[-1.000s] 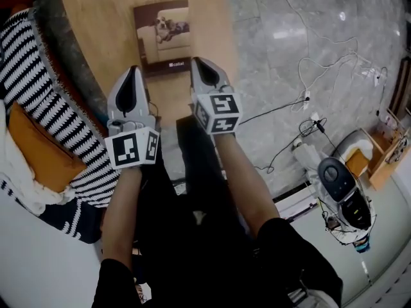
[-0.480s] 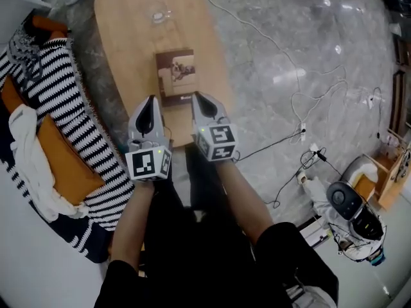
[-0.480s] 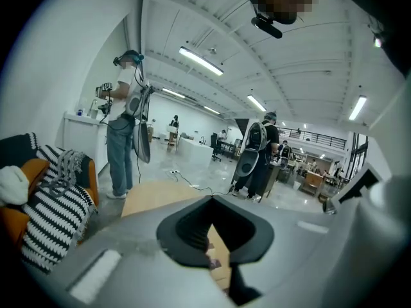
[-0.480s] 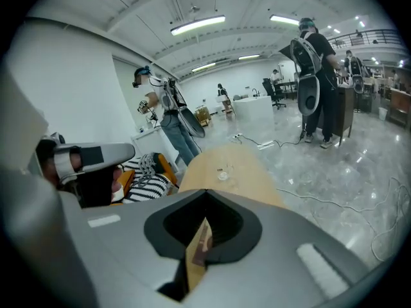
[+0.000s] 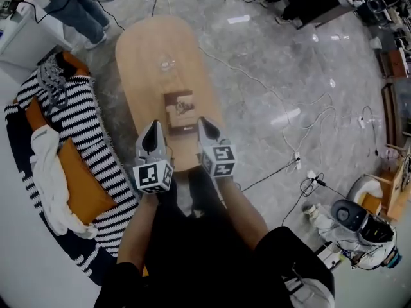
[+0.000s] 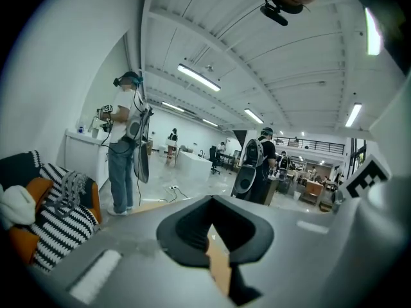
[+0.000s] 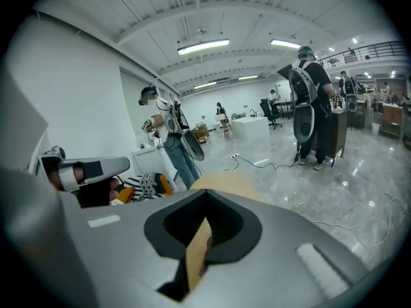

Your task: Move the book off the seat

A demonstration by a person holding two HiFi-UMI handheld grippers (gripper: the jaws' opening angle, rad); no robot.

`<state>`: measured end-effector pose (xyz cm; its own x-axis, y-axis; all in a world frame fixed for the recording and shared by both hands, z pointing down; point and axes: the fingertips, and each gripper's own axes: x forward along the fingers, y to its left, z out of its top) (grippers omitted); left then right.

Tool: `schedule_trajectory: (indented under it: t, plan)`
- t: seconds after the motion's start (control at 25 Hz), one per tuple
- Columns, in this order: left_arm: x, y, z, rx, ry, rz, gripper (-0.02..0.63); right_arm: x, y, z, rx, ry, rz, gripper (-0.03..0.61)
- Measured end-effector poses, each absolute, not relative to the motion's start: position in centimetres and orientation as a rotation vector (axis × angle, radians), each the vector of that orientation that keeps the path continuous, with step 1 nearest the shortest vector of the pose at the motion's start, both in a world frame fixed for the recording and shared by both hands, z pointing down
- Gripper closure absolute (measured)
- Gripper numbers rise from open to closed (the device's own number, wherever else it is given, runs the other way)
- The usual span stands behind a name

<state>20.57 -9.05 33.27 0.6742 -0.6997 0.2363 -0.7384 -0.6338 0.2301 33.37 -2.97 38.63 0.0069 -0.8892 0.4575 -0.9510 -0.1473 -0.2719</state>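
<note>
You're in a big open lab hall, not a home. Polished grey floor [image 5: 289, 76] strewn with cables [image 5: 266, 178] surrounds the oval wooden table [image 5: 160, 63]. Left of the table sits a staged sofa [image 5: 96, 146]. Beyond the table, people wearing recording rigs [image 6: 125, 153] stand under ceiling strip lights [image 6: 198, 77].

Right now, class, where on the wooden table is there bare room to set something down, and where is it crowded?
Bare wood: the table's far end beyond the glass, and the gap between glass and book. The near end is crowded, with the left gripper and right gripper over it. The sofa is full: striped blanket, cushion, white cloth.
</note>
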Motion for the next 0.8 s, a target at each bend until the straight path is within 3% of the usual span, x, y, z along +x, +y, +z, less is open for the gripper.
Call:
schedule_trajectory:
  t: [0.44, 0.8]
  plan:
    - [18.6, -4.9, 23.0, 2.695, -1.102, 0.091, 0.609, 30.7, 0.1, 26.3, 2.219, -2.090, 0.646, 0.571]
    - [17.4, -2.9, 20.8, 2.710, -1.090, 0.038, 0.608, 29.1, 1.7, 23.2, 2.210, -2.121, 0.544, 0.571]
